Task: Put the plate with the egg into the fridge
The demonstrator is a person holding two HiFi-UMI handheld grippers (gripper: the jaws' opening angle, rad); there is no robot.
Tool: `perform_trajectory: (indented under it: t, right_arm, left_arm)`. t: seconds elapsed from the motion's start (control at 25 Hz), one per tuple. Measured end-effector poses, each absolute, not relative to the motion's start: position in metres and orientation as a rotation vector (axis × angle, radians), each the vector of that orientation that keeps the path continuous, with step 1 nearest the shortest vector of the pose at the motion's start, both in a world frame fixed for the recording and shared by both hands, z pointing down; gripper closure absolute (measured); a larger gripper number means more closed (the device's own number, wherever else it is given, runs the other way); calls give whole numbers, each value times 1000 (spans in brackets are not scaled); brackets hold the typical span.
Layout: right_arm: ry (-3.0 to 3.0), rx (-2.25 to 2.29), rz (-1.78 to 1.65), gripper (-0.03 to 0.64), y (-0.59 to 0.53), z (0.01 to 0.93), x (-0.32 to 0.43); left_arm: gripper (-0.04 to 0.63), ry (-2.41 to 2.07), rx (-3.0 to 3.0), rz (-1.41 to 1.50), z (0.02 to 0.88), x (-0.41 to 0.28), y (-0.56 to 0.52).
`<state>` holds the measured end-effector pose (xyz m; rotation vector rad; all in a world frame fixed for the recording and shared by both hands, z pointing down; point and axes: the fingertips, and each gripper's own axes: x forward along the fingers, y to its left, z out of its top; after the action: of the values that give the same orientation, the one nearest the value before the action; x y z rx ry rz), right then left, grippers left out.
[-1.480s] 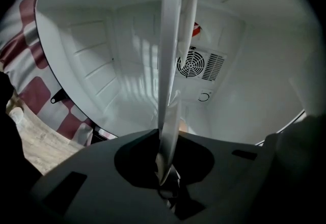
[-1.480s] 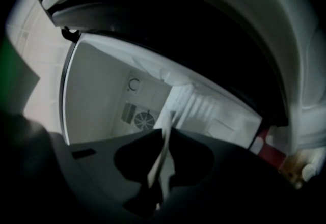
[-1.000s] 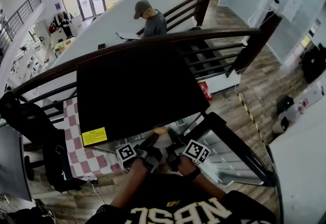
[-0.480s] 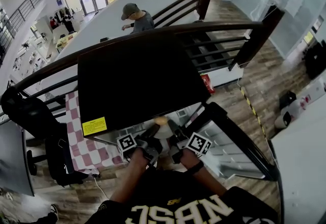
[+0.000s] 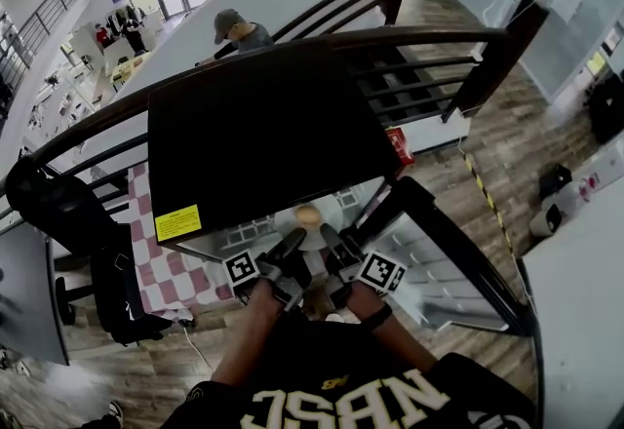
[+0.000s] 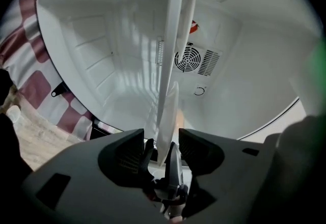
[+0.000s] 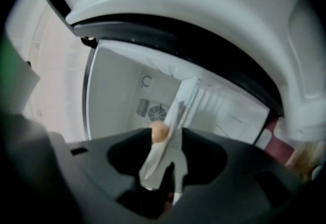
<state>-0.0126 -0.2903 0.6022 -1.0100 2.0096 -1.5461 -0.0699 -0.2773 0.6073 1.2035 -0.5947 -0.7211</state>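
Observation:
A white plate with a brown egg on it sits just inside the open black fridge, on its shelf. My left gripper and right gripper flank the plate's near rim. Both sets of jaws have just been opening. In the left gripper view the plate's edge runs between the spread jaws of the left gripper without pad contact. In the right gripper view the plate and egg stand between the parted jaws of the right gripper.
The fridge's white interior has a round fan vent on its back wall. Its door swings open to the right. A red-checked cloth covers the table at the left. A dark railing and a person are beyond.
Both grippers' jaws have spread apart from the plate's rim. The plate and egg now show more fully ahead of the grippers. The person in the background has walked left.

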Motion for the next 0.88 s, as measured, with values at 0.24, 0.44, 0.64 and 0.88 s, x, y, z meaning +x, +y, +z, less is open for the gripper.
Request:
perform_trajectory:
  t: [0.24,0.44,0.64,0.88]
  right_arm:
    - [2016,-971,-1579,440,-272,600,-13]
    - [2089,-945,-1547,440,-262,599,-13]
    - [2045,-952,-1648,440,-248,603,-14]
    - [2075,-921,-1680,443,-242,606,-21]
  left_arm:
    - [380,-621,1191,-735,609,-75,-256]
    - [380,-646,1190,-729,612,-74,-244]
    - [380,-641,1213,-711,611,-67,-238]
    - [395,-640,1228,-703,611,-60,-235]
